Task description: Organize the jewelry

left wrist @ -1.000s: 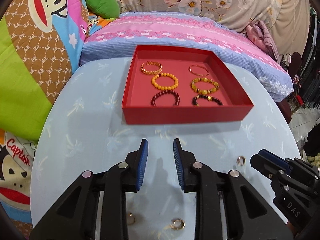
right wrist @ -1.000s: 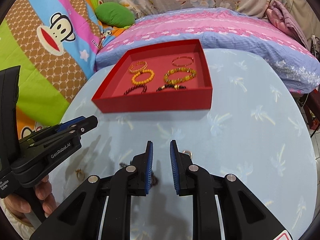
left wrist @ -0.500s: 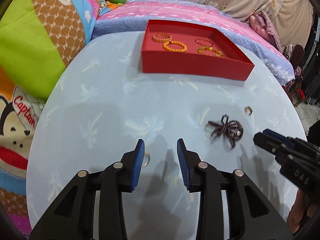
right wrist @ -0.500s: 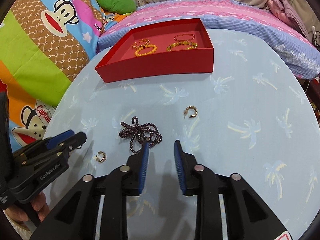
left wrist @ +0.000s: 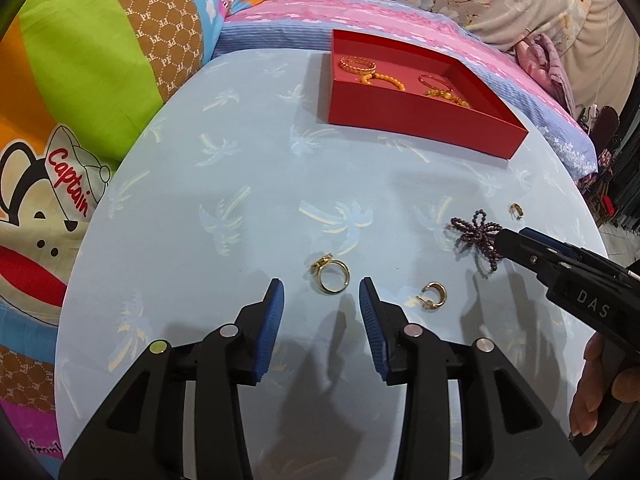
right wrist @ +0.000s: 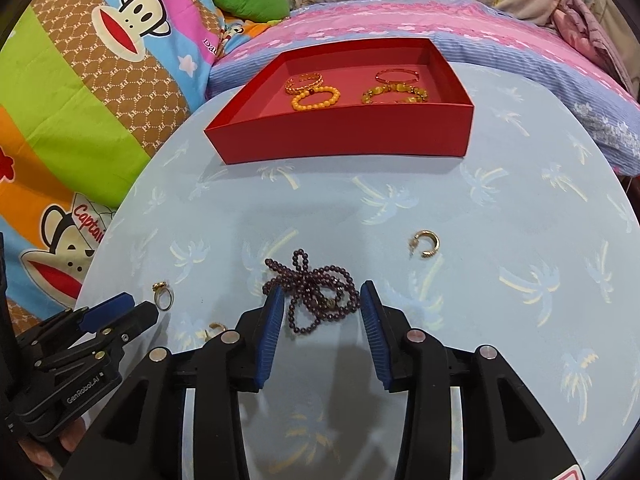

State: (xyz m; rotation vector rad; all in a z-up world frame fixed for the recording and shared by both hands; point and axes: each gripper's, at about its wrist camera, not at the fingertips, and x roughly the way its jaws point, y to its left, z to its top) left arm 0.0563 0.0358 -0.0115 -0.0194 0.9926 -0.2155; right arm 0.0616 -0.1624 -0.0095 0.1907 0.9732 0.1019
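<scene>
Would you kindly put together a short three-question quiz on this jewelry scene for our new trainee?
1. True or false: the dark bead necklace lies inside the red tray.
2. Which piece sits just ahead of the left tongs? A) gold ring B) hoop earring C) orange bead bracelet
3. Fill in: the right tongs are ____, one finger on each side of the necklace.

Key: 1. False, it lies on the blue tablecloth. 2. A. 3. open.
</scene>
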